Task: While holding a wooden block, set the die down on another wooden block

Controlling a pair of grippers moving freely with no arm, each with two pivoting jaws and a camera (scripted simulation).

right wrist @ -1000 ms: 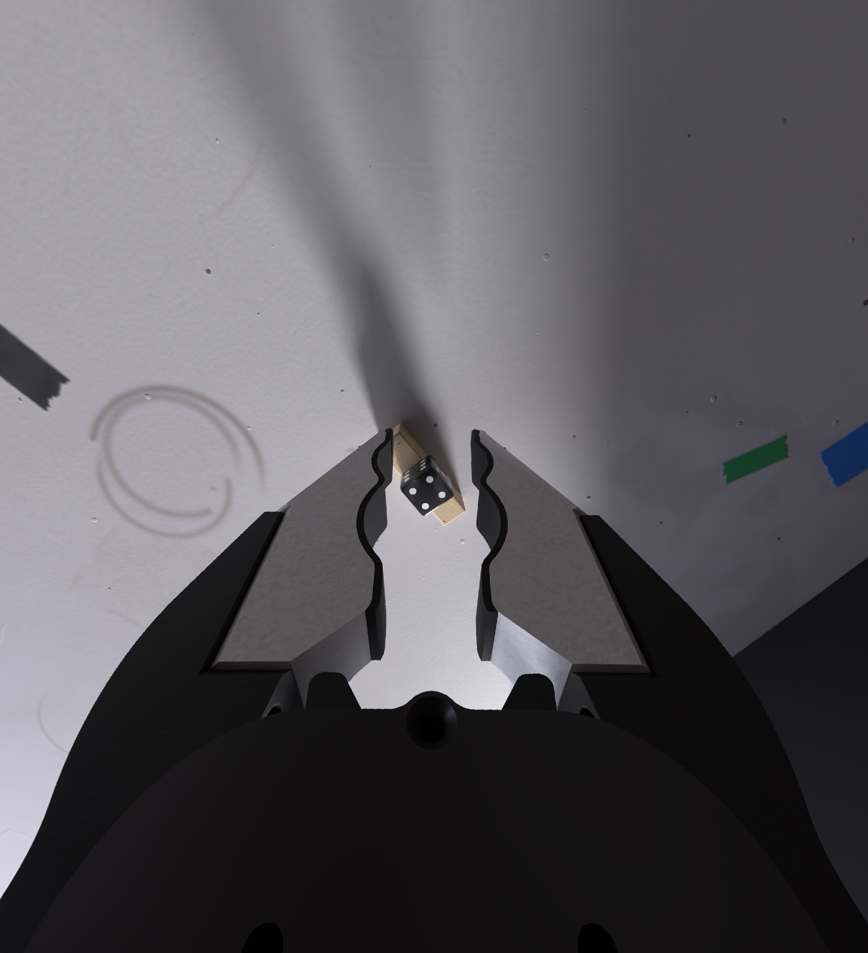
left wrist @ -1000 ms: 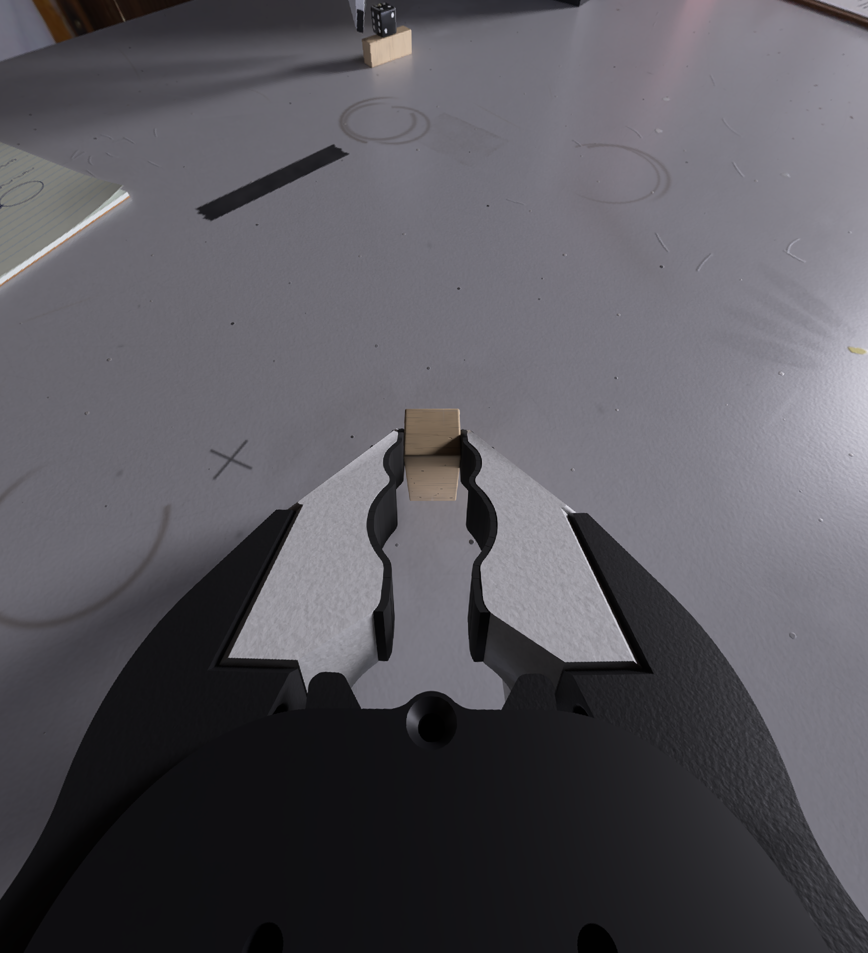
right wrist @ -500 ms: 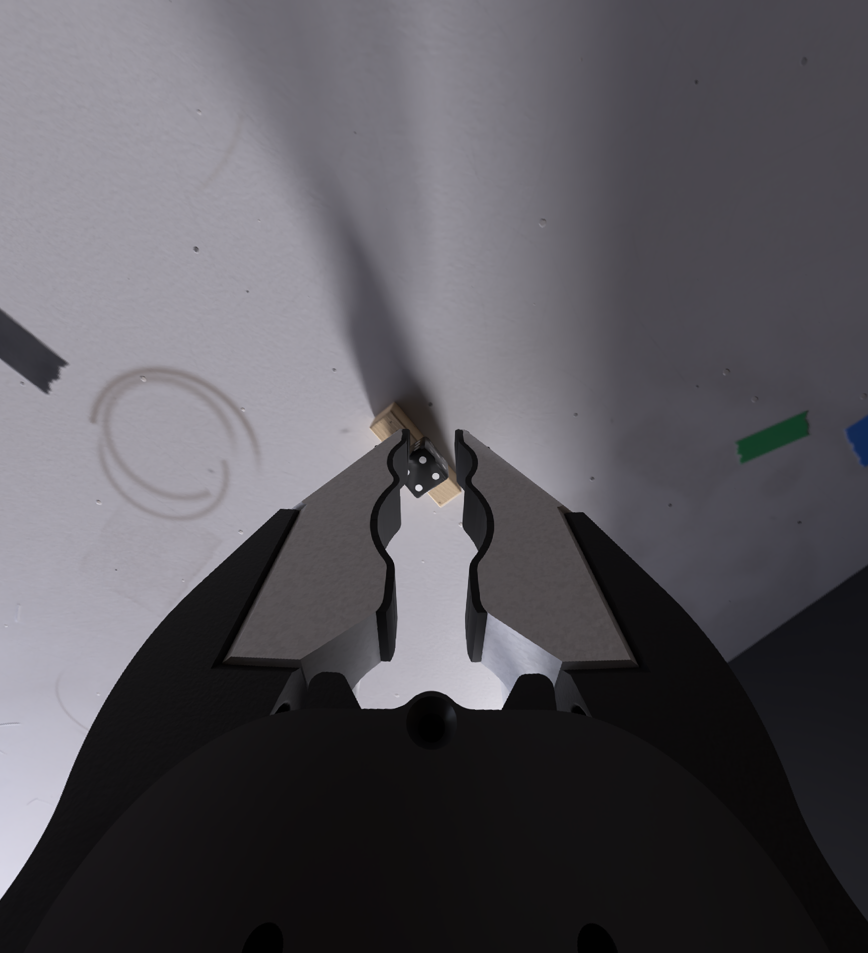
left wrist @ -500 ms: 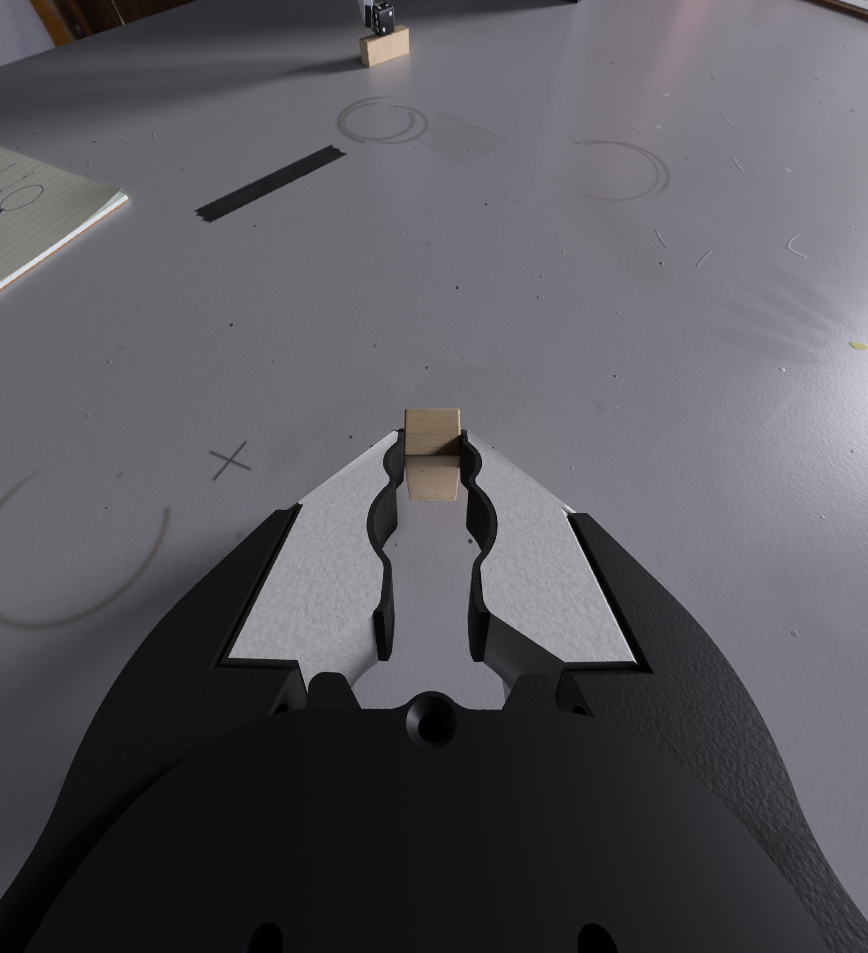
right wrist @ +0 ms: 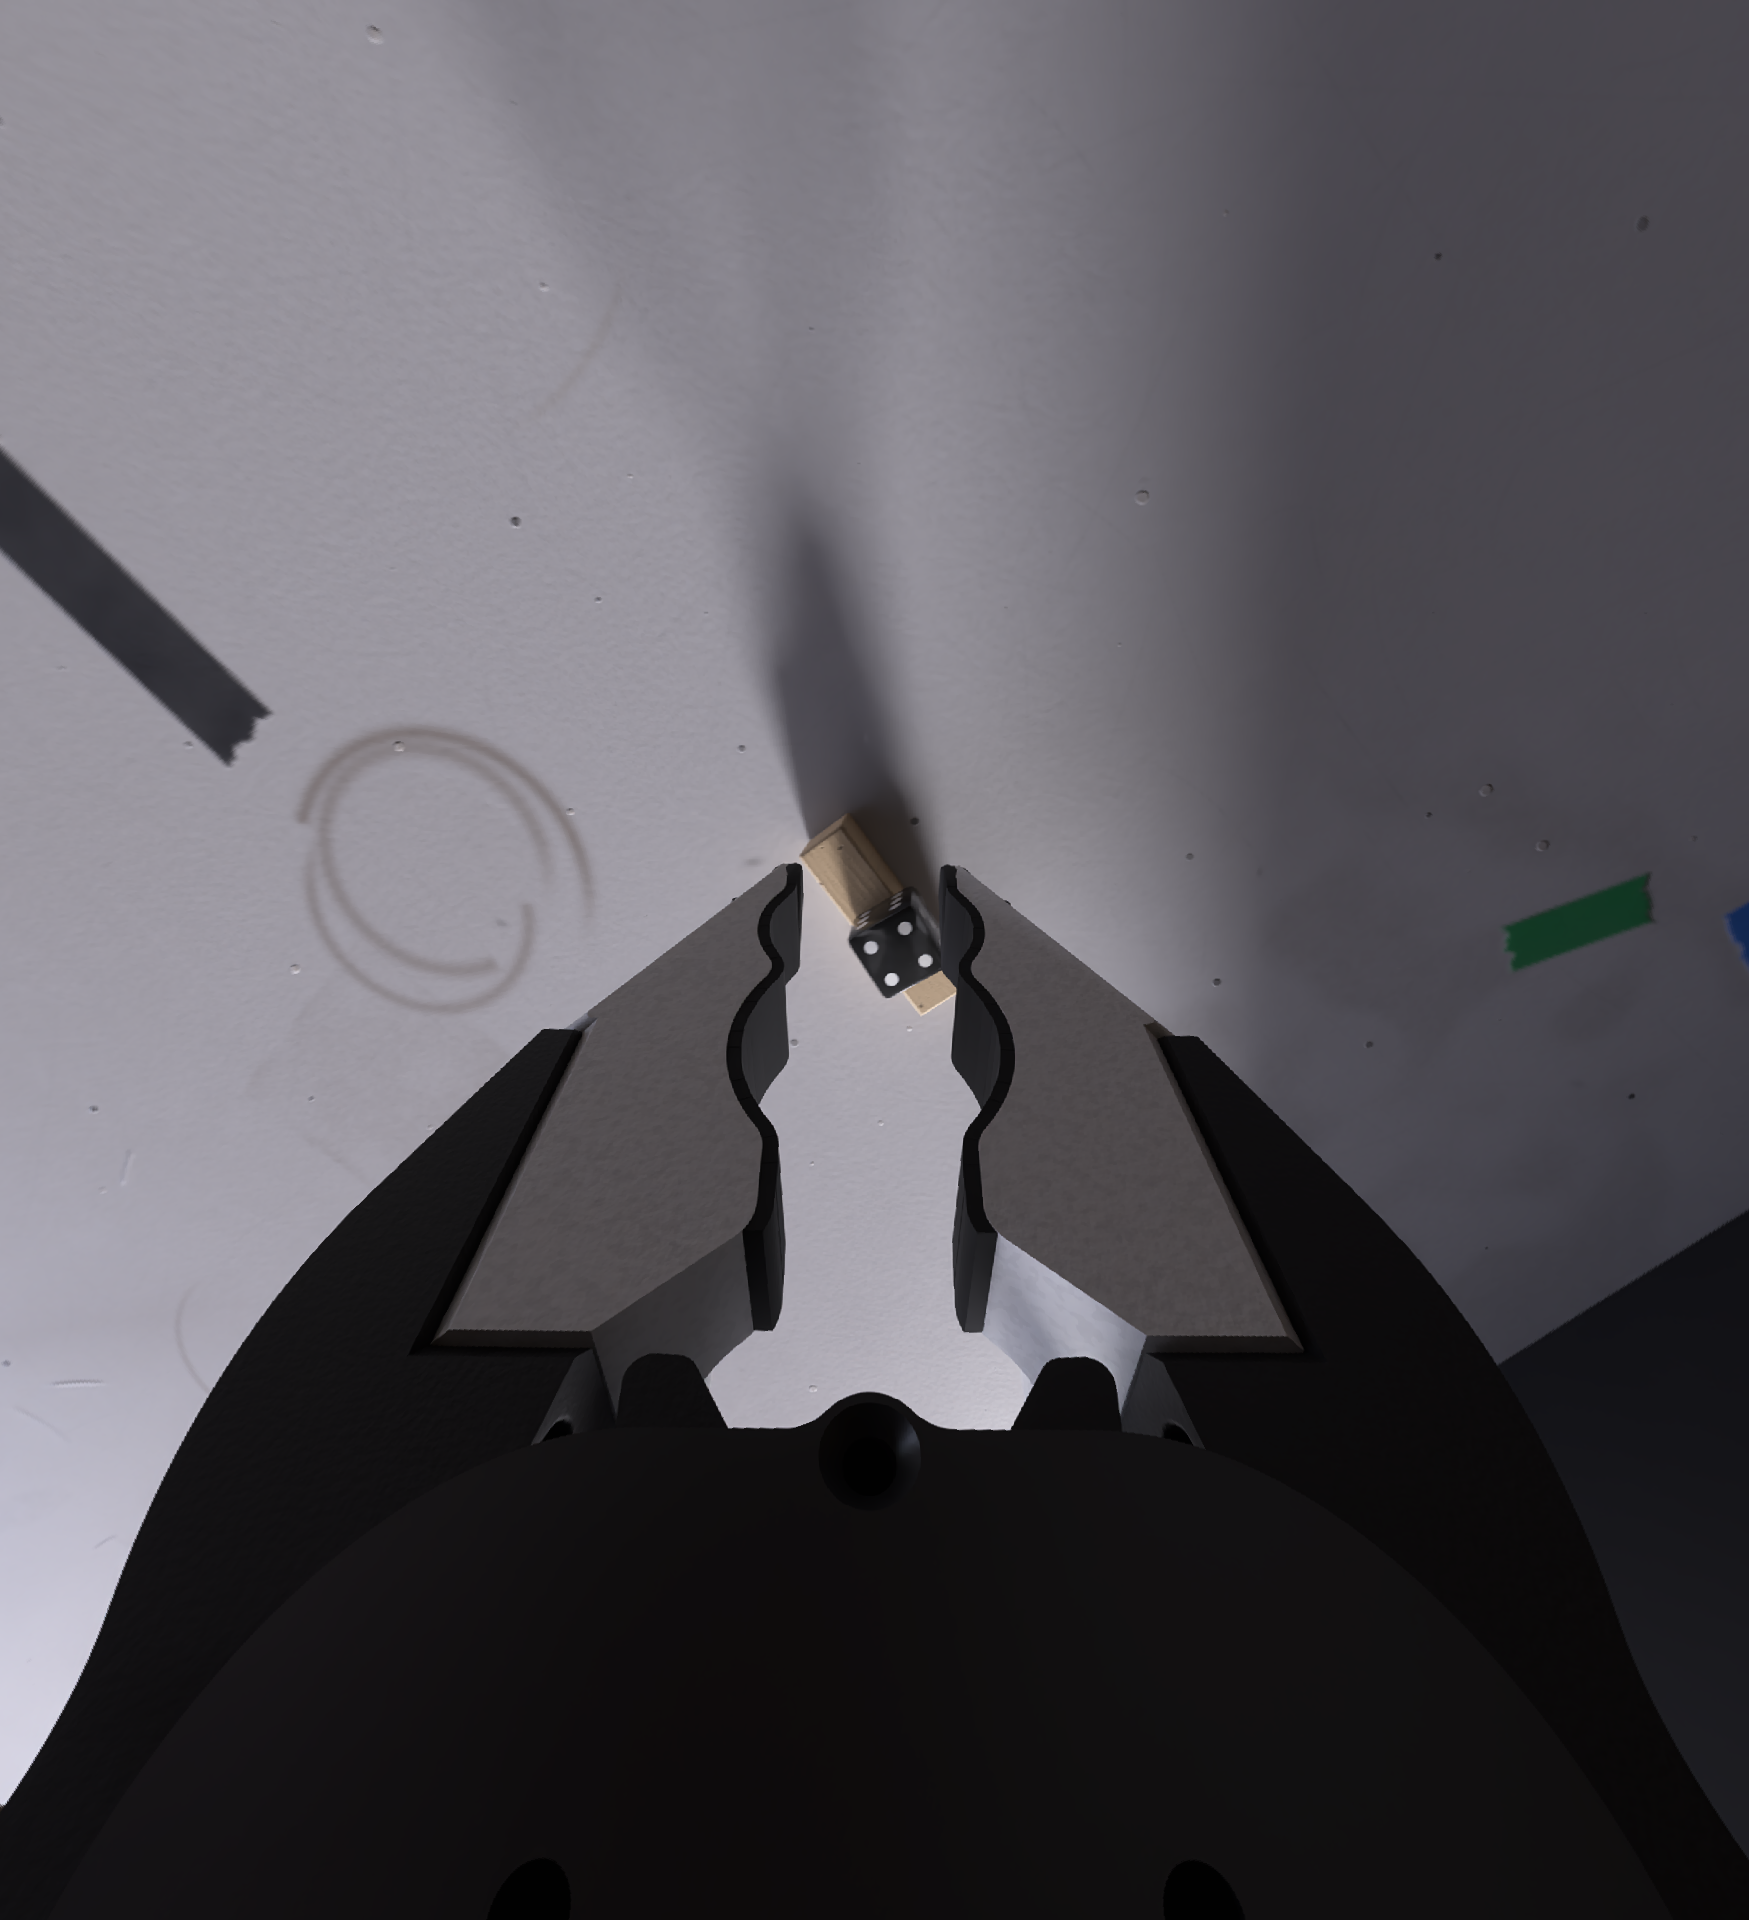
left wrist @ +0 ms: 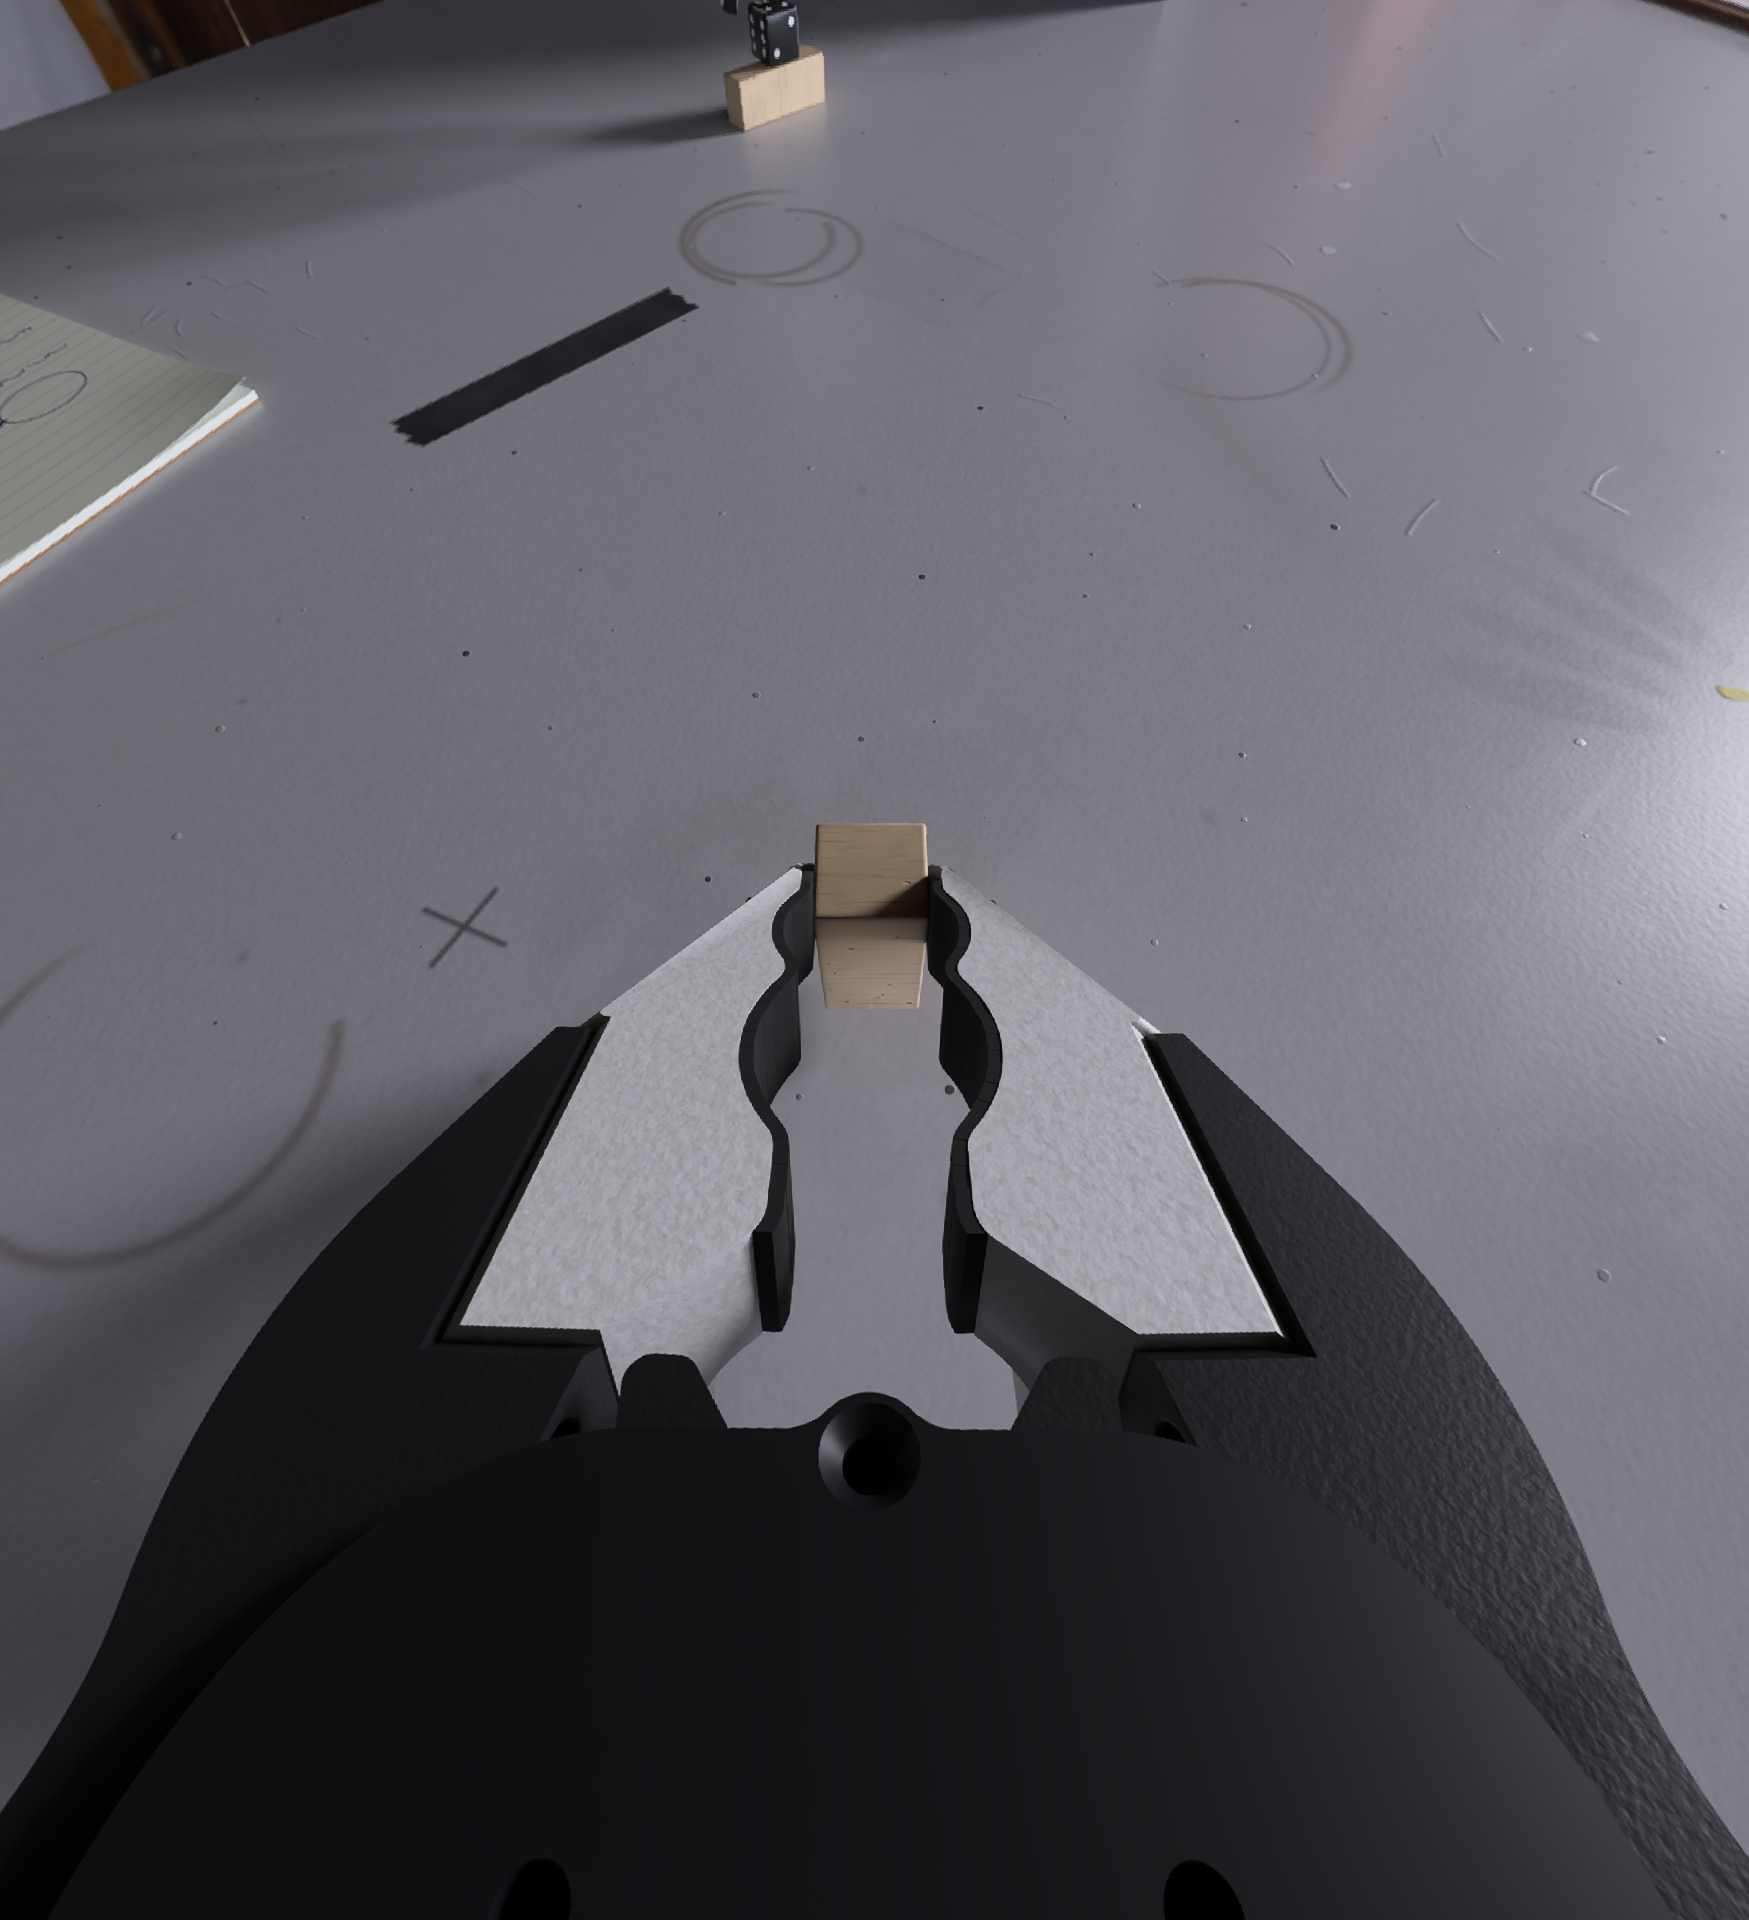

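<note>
A: Left gripper pinches the held wooden block at its tips, centre frame, above the table.

B: Right gripper?

A: Jaws spread, nothing between them. The die sits on the other wooden block, centre frame, off-centre toward the block's near end (it looks tilted from the far view, can't confirm).

B: Handling?

A: Judging: die is small, rigid, light, with smooth faces, so likely slippery. Grip two opposite flat faces, never corners. Block is stiff wood; its flat sides hold fine.
</note>
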